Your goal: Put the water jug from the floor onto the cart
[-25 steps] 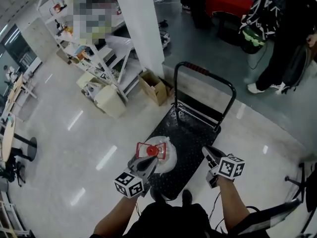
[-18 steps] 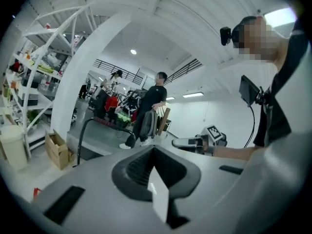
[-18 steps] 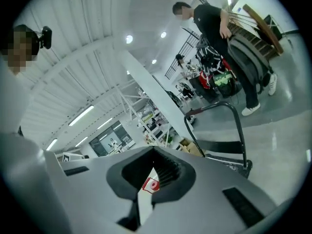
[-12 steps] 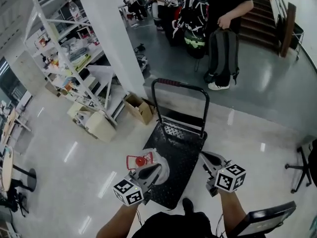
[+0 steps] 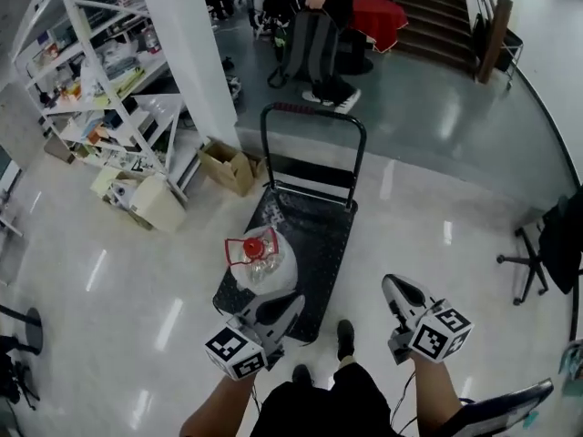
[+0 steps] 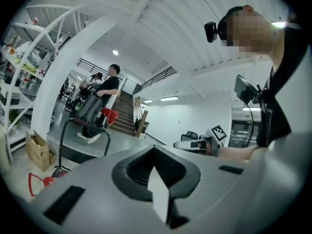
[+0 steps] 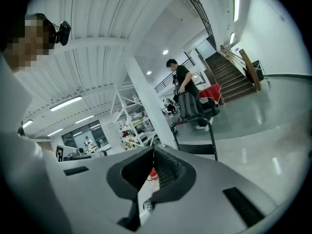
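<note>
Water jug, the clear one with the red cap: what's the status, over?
Left gripper and right gripper shut, empty. Clear red-capped water jug on black platform cart, near left edge. Nothing blocking.

We see the clear, red-capped water jug (image 5: 261,267) standing upright on the black cart (image 5: 319,235), at the end opposite its push handle (image 5: 310,109).

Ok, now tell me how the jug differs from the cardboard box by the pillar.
The jug stands on the cart; the box sits on the floor beside the cart. The jug is pale and see-through with a red cap and handle; the box is plain brown. The jug is capped; the box has its flaps open. Both stand upright.
</note>
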Demonstrator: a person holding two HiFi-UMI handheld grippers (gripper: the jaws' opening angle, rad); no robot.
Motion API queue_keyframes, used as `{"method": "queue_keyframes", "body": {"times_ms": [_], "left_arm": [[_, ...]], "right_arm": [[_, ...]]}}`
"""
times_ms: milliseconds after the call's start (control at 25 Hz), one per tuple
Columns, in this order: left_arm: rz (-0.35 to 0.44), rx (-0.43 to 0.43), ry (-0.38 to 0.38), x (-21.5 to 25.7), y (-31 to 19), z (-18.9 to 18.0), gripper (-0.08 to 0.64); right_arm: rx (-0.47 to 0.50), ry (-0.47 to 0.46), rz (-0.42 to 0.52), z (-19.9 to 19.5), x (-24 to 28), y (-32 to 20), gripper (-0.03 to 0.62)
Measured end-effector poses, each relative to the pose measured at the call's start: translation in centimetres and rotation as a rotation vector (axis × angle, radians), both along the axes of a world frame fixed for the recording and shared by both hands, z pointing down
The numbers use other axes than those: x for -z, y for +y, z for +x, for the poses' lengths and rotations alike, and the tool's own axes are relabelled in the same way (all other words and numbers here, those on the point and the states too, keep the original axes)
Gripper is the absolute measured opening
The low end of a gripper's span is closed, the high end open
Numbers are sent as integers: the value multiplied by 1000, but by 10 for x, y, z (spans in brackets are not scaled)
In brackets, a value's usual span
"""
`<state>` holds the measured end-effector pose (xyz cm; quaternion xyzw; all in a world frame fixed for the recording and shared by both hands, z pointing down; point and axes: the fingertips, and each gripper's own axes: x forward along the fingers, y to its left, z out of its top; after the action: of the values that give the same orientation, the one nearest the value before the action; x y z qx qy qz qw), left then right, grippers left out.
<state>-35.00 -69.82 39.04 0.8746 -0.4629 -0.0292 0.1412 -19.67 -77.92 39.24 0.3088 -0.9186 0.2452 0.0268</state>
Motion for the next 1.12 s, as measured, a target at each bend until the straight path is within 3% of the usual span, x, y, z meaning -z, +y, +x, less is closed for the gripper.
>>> {"method": "queue_keyframes", "body": {"times_ms": [200, 480, 640, 800, 960, 1120], "left_arm": [[-61, -47, 42, -21, 57, 13, -11], [-28, -118, 33, 2, 129, 75, -11], [-8, -157, 67, 14, 180, 125, -11], [24, -152, 45, 24, 231, 175, -11], [43, -92, 33, 46, 277, 229, -11], [51, -156, -45, 64, 345, 283, -11]], "right_arm": [[-75, 59, -31, 34, -7, 83, 3], [-158, 89, 28, 107, 18, 174, 3], [-167, 34, 57, 148, 22, 229, 3], [-209, -17, 76, 206, 31, 287, 3], [-202, 49, 135, 273, 41, 347, 3], [-244, 90, 154, 328, 46, 407, 3]]}}
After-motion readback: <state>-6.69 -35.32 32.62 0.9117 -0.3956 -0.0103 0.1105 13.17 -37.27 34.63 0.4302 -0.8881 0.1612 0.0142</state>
